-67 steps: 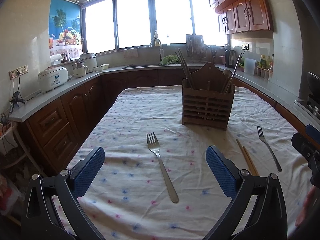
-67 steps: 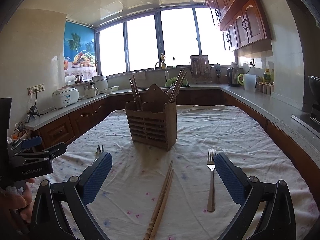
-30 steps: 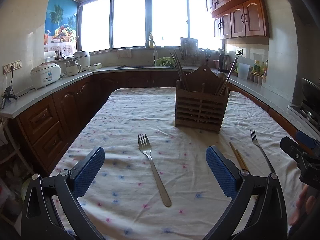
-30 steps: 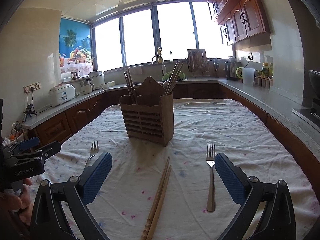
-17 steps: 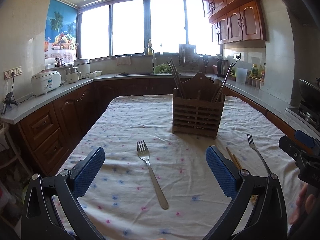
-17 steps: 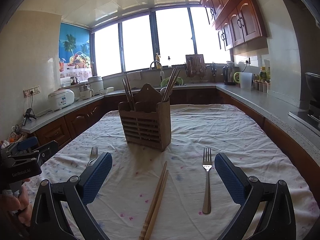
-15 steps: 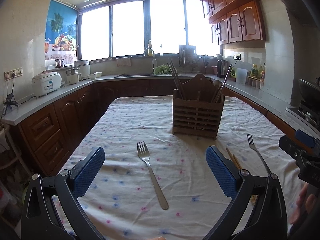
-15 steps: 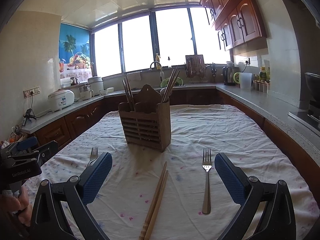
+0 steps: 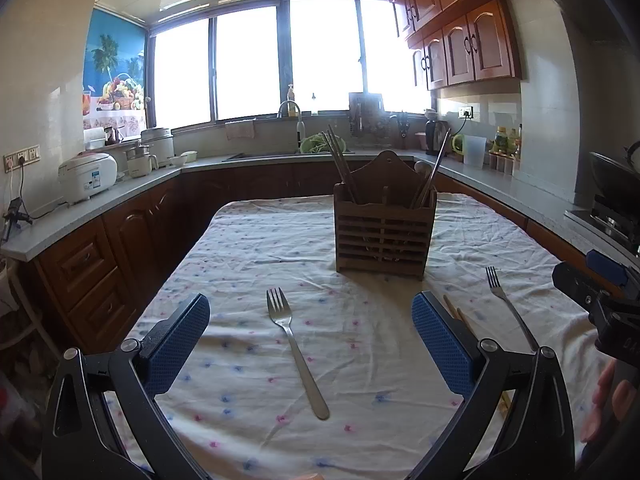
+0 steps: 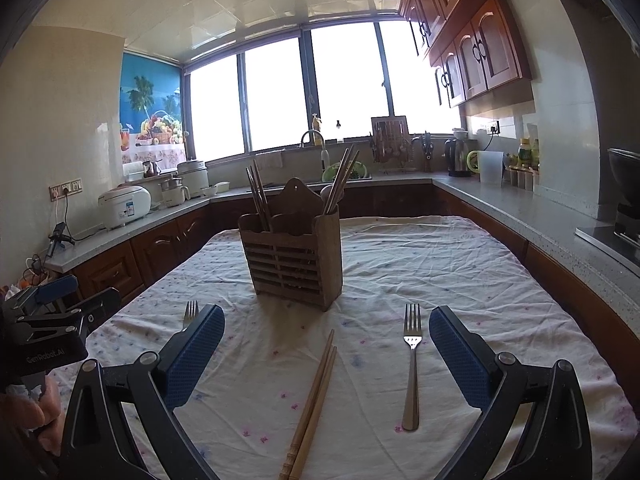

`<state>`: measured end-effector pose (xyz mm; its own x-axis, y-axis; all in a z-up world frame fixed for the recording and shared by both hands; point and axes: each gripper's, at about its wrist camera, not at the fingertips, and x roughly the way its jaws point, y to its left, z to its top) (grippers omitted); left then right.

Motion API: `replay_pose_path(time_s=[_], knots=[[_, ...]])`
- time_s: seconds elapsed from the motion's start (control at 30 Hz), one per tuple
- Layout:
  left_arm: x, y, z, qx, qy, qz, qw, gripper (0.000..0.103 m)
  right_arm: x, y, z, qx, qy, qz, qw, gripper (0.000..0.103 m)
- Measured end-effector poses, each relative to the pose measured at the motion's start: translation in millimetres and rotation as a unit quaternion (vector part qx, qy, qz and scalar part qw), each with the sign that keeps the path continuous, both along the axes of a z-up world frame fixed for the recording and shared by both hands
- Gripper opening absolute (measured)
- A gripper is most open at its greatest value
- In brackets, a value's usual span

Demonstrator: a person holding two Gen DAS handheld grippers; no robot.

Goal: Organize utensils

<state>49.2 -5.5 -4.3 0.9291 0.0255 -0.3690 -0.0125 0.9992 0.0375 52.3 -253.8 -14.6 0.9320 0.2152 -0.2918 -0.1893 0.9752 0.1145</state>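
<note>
Chopsticks (image 10: 311, 408) cut off by bottom edge; left fork (image 10: 191, 314) mostly hidden behind blue pad (image 10: 194, 356); contents low inside wooden holder (image 9: 383, 230) too dim to tell.

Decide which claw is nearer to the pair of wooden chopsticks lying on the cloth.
Right. The chopsticks lie between the fingers of the open right claw. The open left claw frames a fork, chopsticks beyond its right finger.
</note>
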Motion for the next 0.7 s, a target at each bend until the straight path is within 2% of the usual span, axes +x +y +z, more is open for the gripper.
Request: replay_pose_path(time_s=[0.7], knots=[[2.1,-0.1,-1.0,0.004,0.006,-0.002,1.0000,0.103,-2.5,2.6,3.6,0.000,-0.004,0.005,1.000,0.103]])
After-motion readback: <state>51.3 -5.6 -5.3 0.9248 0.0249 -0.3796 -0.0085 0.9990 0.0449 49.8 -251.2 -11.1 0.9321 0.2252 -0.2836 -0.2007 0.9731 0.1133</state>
